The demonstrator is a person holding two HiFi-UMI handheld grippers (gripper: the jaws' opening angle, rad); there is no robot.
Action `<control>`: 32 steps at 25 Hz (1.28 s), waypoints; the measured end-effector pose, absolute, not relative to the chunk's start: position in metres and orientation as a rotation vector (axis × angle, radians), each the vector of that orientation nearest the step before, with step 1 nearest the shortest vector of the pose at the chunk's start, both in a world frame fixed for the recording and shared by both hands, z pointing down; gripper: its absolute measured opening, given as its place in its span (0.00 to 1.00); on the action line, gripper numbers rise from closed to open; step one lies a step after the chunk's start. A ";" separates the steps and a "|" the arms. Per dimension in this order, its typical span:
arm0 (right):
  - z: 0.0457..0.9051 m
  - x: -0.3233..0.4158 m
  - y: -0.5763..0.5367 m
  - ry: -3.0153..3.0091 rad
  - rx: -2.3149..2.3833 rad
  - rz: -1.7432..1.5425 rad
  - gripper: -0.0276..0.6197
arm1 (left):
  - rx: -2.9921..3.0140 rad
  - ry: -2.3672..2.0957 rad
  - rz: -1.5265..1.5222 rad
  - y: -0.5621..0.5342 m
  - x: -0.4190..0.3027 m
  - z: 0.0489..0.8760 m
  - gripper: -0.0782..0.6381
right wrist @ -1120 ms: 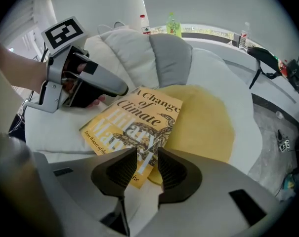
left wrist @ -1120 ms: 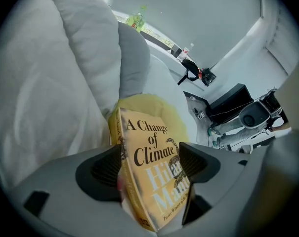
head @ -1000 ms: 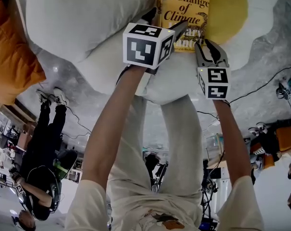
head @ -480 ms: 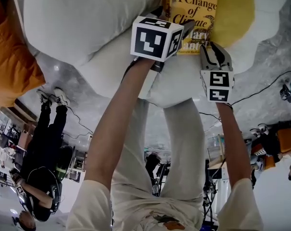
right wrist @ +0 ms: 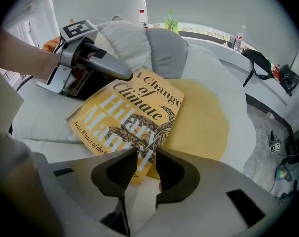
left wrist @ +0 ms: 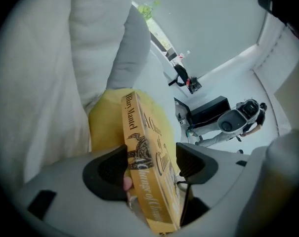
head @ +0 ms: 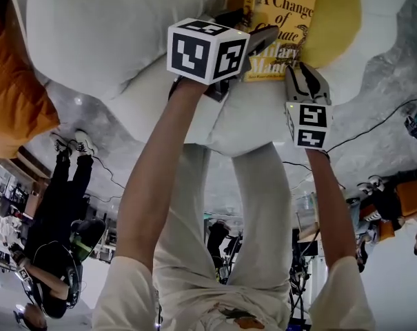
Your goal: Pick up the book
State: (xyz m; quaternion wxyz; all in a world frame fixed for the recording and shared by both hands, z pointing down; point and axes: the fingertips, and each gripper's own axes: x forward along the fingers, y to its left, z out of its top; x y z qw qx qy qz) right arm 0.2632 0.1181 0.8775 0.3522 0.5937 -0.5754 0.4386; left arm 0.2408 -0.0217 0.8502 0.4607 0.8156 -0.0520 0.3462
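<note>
Well into the grasp, not yet into the lift. Clamped on the book (head: 280, 26) with the left gripper (left wrist: 151, 157), at the side of the yellow cushion (right wrist: 203, 117) nearest the white pillow (head: 112, 26): jaws wide and just now closing, one pad against the back cover by the spine, the other apparently touching the front cover. Nothing in the right gripper (right wrist: 147, 157): jaws drawn nearly together with a thin gap, hovering over the book's near corner, just off the near rim of the yellow cushion. Lying for now partly across the yellow cushion, the rest overhanging onto the white seat beside it; possibly tipped up a little at the gripped edge, hard to confirm. Left to do, by the look of it: firm the hold, raise the book clear of the yellow cushion. Crowded on the side of the yellow cushion toward the white pillow and the grey pillow (right wrist: 164, 48). Bare on the far and right sides of the yellow cushion, and open straight above it. Worth minding the right gripper above the near corner when lifting.
</note>
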 end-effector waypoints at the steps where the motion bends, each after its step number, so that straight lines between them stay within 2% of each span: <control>1: 0.878 0.266 0.120 -1.483 1.538 1.131 0.24 | 2.042 -0.103 0.832 -0.020 0.244 0.843 0.55; 7: 0.874 0.284 0.136 -1.460 1.550 1.132 0.24 | 2.051 0.031 0.774 0.015 0.266 0.818 0.41; 18: 0.860 0.277 0.129 -1.505 1.573 1.124 0.25 | 2.113 -0.108 0.932 0.044 0.268 0.833 0.39; 24: 0.843 0.264 0.116 -1.532 1.582 1.110 0.25 | 2.084 -0.137 0.886 0.039 0.264 0.822 0.33; 32: 0.805 0.282 0.120 -1.537 1.593 1.074 0.25 | 2.148 -0.181 0.861 0.046 0.261 0.784 0.31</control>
